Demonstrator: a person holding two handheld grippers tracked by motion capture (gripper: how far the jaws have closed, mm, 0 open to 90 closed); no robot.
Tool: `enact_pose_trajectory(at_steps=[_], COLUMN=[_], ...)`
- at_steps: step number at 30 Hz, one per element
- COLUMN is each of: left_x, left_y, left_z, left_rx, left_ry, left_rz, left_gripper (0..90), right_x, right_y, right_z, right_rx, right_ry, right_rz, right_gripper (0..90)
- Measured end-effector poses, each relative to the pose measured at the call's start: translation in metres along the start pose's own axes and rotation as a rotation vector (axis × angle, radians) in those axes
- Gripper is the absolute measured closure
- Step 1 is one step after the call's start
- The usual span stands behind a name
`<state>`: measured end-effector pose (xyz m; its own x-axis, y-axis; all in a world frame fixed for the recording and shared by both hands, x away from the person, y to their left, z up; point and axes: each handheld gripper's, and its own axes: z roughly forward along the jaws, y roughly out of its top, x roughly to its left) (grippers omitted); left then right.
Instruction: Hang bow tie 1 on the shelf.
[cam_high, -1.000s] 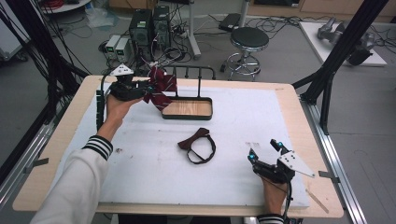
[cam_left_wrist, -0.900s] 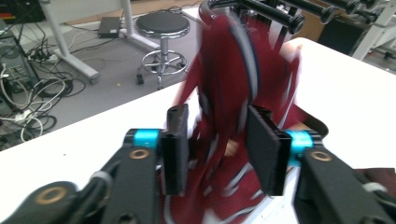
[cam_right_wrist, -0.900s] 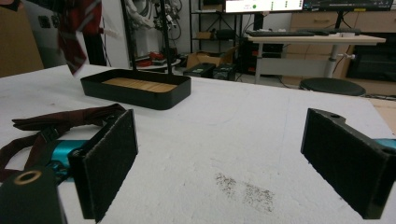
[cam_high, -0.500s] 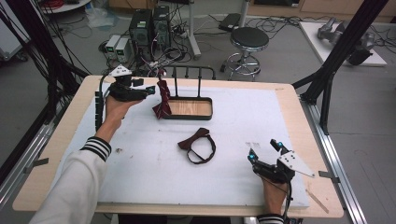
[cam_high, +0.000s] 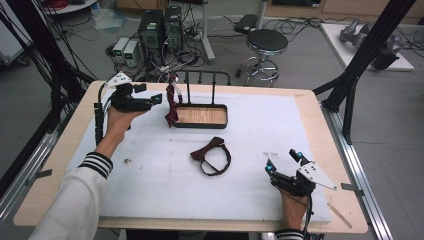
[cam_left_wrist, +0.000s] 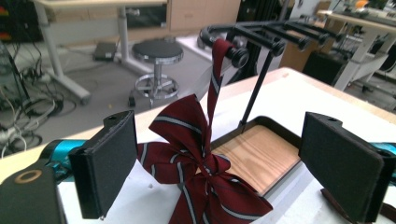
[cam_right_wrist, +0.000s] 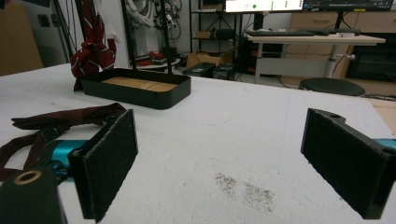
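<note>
A dark red striped bow tie (cam_high: 171, 107) hangs by its strap from the end peg of a black rack (cam_high: 201, 75), its bow drooping beside the wooden-floored tray (cam_high: 200, 126). My left gripper (cam_high: 156, 98) hovers just left of it; its jaws have just been opening and now stand open. In the left gripper view the bow tie (cam_left_wrist: 196, 163) sits beyond the left gripper (cam_left_wrist: 226, 163), untouched by either pad. A second dark red bow tie (cam_high: 212, 155) lies flat mid-table. My right gripper (cam_high: 284, 161) rests open near the front right, and the right gripper (cam_right_wrist: 229, 163) has only bare table between its jaws.
The white mat (cam_high: 150, 200) covers most of the wooden table. Black frame posts (cam_high: 350, 85) rise at the right edge, and cables hang at the left. A stool (cam_high: 266, 42) and computer boxes (cam_high: 160, 25) stand on the floor beyond the far edge.
The left gripper let go of the striped bow tie, which dropped from a bunched hold to hang from the rack. That gripper drew back slightly to the left. The right gripper stayed put.
</note>
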<state>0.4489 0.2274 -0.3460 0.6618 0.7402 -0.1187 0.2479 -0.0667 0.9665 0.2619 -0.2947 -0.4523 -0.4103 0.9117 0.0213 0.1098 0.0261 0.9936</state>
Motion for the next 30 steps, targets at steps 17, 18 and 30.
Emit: enact_pose_trajectory(at_steps=[17, 18, 30], left_x=[-0.014, -0.016, -0.03], left_y=[-0.03, -0.033, -0.071], left_z=[-0.054, -0.057, -0.084], left_rx=[-0.07, -0.076, -0.11], left_ry=[-0.038, -0.038, -0.032], left_rz=[0.037, 0.042, 0.061], left_gripper=[12.1, 12.1, 12.1], right_x=[0.001, 0.001, 0.002], right_y=[0.0, 0.0, 0.0], right_z=[0.0, 0.0, 0.0], right_rx=[0.004, 0.003, 0.007], right_ry=[-0.012, -0.012, -0.023], right_rz=[0.004, 0.0, -0.007], right_gripper=[10.0, 10.0, 10.0])
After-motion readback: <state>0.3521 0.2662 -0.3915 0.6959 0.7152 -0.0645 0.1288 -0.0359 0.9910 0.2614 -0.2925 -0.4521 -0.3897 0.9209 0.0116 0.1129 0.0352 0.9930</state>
